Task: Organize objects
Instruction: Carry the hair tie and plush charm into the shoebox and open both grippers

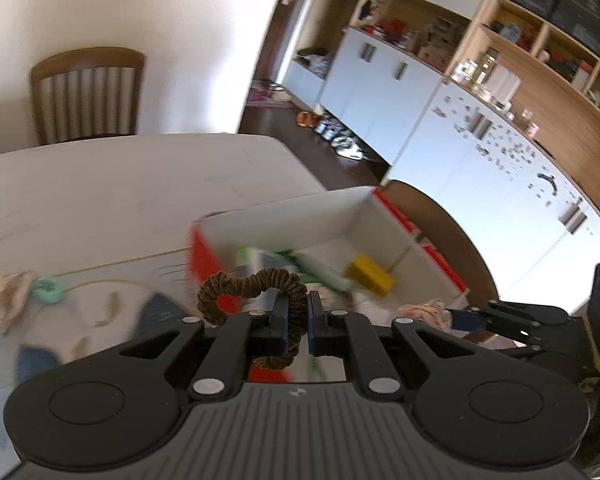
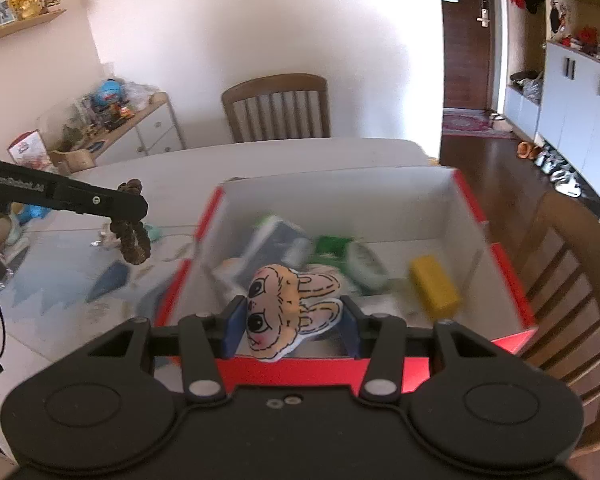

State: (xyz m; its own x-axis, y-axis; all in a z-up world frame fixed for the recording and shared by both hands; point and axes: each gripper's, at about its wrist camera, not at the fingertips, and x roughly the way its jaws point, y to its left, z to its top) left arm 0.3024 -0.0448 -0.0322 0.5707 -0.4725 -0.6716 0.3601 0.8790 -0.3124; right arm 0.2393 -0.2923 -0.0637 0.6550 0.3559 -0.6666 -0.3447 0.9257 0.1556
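Observation:
My left gripper (image 1: pixel 298 312) is shut on a brown scrunchie (image 1: pixel 252 290) and holds it in the air, left of the red and white box (image 1: pixel 300 216). From the right wrist view the left gripper (image 2: pixel 134 208) shows at the left with the scrunchie (image 2: pixel 134 242) hanging from it. My right gripper (image 2: pixel 292 320) is shut on a flat plush rabbit (image 2: pixel 288 306) over the near edge of the box (image 2: pixel 340 200). A yellow block (image 2: pixel 434 288), green and white packets (image 2: pixel 336 252) lie inside the box.
The white table (image 1: pixel 120 184) carries a teal ring (image 1: pixel 48 290), a shell-like item (image 1: pixel 4 300) and blue shapes at the left. Wooden chairs stand at the far side (image 2: pixel 276 108) and at the right (image 2: pixel 572 280). Cabinets (image 1: pixel 480 152) line the right wall.

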